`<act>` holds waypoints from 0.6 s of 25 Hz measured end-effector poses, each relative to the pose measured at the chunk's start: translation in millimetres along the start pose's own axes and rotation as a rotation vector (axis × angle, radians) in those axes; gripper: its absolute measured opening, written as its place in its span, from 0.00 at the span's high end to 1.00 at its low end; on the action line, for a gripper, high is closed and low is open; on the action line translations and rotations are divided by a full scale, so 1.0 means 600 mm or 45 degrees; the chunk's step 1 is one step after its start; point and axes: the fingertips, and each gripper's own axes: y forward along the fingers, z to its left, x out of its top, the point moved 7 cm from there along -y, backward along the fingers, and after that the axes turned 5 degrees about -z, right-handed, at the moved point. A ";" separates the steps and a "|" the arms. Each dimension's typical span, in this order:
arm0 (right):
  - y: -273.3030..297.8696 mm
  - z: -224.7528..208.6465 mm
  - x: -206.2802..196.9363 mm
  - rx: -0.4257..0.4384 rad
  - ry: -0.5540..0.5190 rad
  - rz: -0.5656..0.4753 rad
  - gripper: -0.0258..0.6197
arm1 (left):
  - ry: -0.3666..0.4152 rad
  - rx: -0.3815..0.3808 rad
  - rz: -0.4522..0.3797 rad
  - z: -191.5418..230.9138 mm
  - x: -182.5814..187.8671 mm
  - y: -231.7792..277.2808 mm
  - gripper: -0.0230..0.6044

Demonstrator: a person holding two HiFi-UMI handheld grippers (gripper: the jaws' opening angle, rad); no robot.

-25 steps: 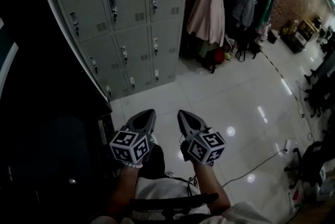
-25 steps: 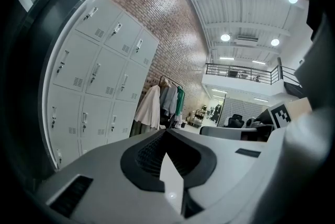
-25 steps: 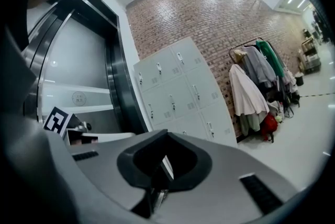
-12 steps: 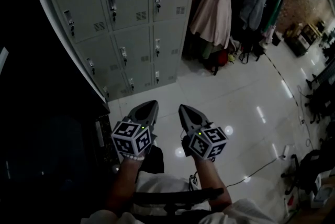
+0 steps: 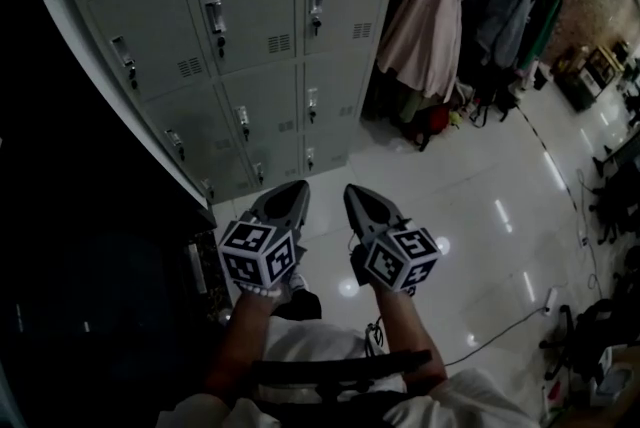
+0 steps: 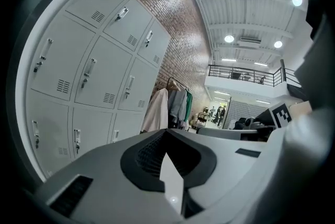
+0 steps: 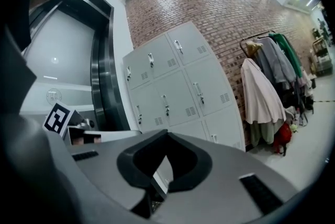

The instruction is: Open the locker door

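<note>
Left claw and right claw point forward side by side, jaws together, holding nothing

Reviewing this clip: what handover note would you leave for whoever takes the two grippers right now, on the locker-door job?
Left gripper: shut, empty.
Right gripper: shut, empty. The two are held side by side over the floor, pointing toward the lockers and touching nothing.
Lockers: a grey bank ahead and to the left; every door in view is closed. A clothes rack stands to their right.
Done: nothing on a door yet.
Left: get within reach, take a door handle, pull the door open.
</note>
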 end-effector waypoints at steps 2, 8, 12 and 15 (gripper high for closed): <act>0.035 -0.009 0.007 0.004 0.002 -0.002 0.95 | 0.000 0.003 -0.001 0.026 0.015 0.021 0.97; 0.130 -0.034 0.026 0.002 -0.013 -0.009 0.95 | 0.003 -0.003 0.000 0.093 0.046 0.078 0.97; 0.179 -0.039 0.032 -0.001 -0.022 -0.013 0.95 | 0.000 -0.013 0.008 0.130 0.059 0.103 0.97; 0.205 -0.048 0.036 -0.008 -0.025 -0.011 0.95 | 0.002 -0.021 0.010 0.152 0.072 0.124 0.97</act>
